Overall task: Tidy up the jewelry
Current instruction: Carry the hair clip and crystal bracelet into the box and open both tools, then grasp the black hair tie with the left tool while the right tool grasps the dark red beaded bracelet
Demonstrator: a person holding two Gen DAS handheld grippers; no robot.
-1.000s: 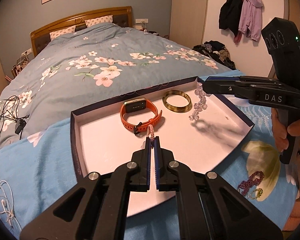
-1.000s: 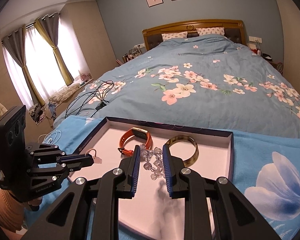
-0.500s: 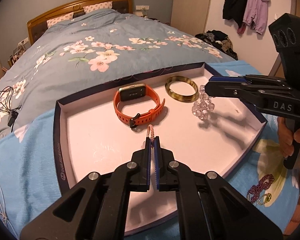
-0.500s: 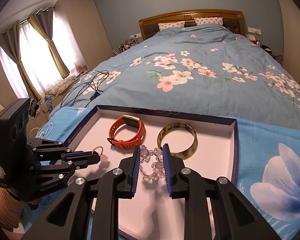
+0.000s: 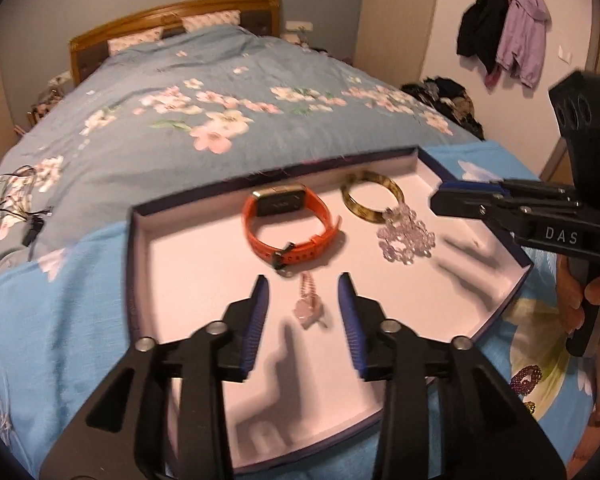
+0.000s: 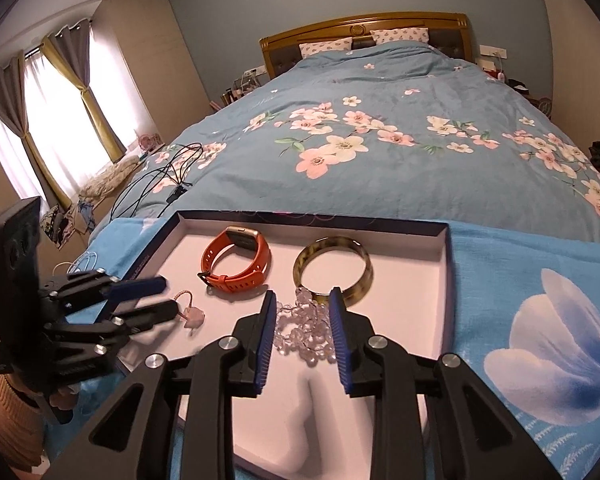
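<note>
**A:** Hovering over the tray now, the left gripper (image 5: 303,286) has its jaws spread wide, holding nothing. The pink charm bracelet (image 5: 309,305) lies on the white floor right between the fingers.

**B:** And the right gripper (image 6: 302,310)? Parted too, fingers either side of the clear bead bracelet (image 6: 304,330), which rests on the tray; whether they touch it, I cannot tell.

**A:** Those beads touch the near edge of the tortoiseshell bangle (image 6: 332,270). Just left of the bangle sits the orange smartwatch (image 6: 238,260).

**B:** All four pieces are inside the dark-rimmed tray (image 6: 446,264), set on a light blue cloth (image 6: 520,280) on the floral bed.

**A:** Off the tray, at the right on the cloth, a purple bead piece (image 5: 526,378) waits.
</note>
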